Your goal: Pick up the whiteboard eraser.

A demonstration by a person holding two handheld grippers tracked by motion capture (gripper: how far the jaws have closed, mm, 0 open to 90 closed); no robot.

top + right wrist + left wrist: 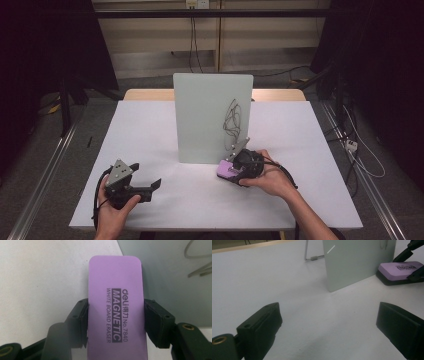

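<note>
- High view: the right hand-held gripper (pixel 239 162) sits at the foot of an upright whiteboard (pixel 212 117) that stands near the middle of the white desk (pixel 150 130). Its jaws clasp a purple whiteboard eraser (pixel 227 171), which lies low on the desk just in front of the board's lower right corner. Black scribbles (pixel 233 119) mark the board's right part, above the eraser.
- High view: the left hand-held gripper (pixel 155 184) rests near the desk's front left, well apart from the board and the eraser, gripped by the person's left hand (pixel 114 210). Its jaws point right toward the eraser.
- Left gripper view: the two black jaws stand wide apart with only bare desk between them, so this hand-held gripper is released and holds nothing. Farther off, the eraser (pixel 400 268) lies beside the board's edge (pixel 359 262), with the other gripper's black jaws at its sides.
- Right gripper view: the jaws press on the two long sides of the eraser (pixel 116 305), grasping it around its middle. Its purple top bears the print "MAGNETIC WHITE BOARD ERASER". The far end of the eraser reaches the whiteboard (pixel 165 272).
</note>
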